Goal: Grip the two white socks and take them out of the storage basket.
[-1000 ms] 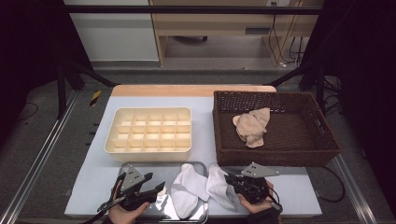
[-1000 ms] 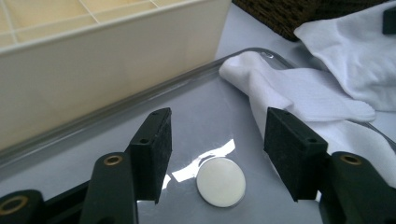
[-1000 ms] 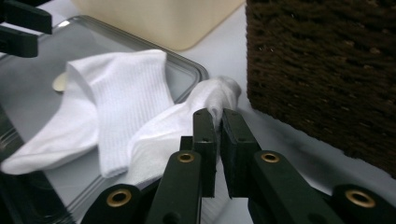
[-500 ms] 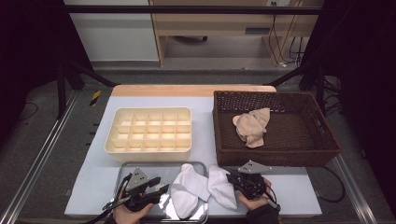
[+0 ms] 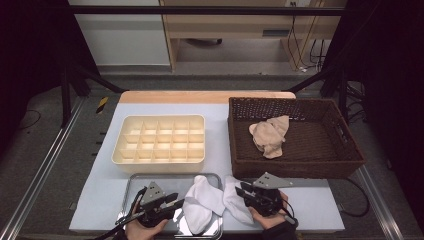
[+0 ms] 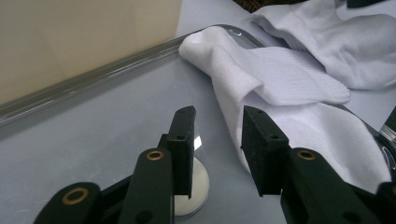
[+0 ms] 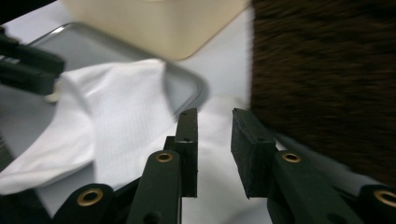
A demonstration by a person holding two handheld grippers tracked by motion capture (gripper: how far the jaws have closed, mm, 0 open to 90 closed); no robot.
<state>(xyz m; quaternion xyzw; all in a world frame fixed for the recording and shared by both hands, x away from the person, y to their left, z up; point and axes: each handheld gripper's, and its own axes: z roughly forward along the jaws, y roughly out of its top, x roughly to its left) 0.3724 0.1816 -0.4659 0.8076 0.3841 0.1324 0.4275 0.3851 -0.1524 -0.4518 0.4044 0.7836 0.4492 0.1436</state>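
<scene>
White sock (image 5: 205, 207), limp and folded across tray rim (image 5: 131, 180), between both grippers' part-open, empty fingers (image 6: 184, 140).

This looks like a lab test bench. Beyond the fingers (image 5: 172, 198), a white-covered table (image 5: 215, 125) sits inside a frame of black struts (image 5: 210, 10) with metal rails (image 5: 45, 165) along its sides. Farther off, cables (image 5: 305, 35) hang by a bare wooden bench (image 5: 225, 30) on a grey floor (image 5: 45, 110).
</scene>
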